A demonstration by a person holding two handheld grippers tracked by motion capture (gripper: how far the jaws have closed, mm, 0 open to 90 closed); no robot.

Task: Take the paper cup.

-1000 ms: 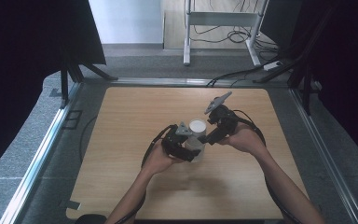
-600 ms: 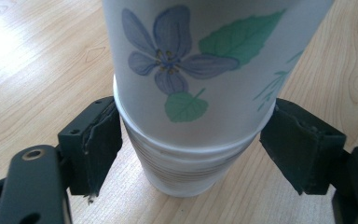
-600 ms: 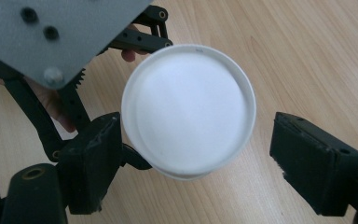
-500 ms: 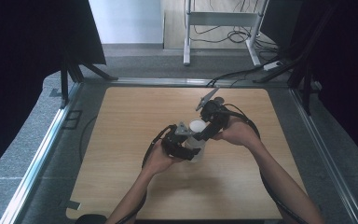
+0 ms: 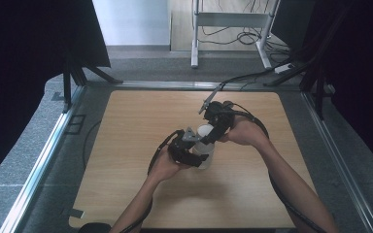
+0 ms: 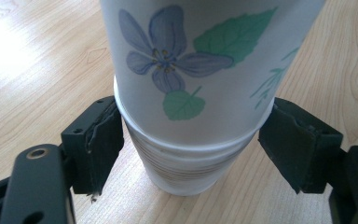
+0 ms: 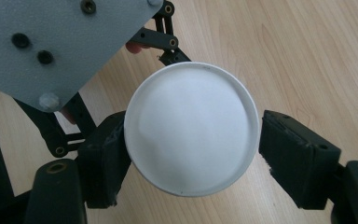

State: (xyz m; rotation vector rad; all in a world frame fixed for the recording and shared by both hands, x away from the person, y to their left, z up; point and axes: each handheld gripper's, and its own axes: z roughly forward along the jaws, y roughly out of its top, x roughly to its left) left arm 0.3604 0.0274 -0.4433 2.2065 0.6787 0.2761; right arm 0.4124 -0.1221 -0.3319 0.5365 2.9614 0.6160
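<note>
Cups: white flower-printed paper cup (image 6: 186,70) nested on a plain one (image 6: 186,168), upright, mid-frame on our worktop (image 5: 141,121). Left claw (image 6: 191,149) grasps the seam; right claw (image 7: 191,154), above, straddles the rim, released.

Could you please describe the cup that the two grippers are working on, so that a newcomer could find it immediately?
Start at the wooden table; near its middle the left gripper and right gripper meet. Between them stands a stack of nested white paper cups. The outer cup bears a blue-violet flower with green leaves, and a ribbed plain cup pokes out beneath it.
</note>
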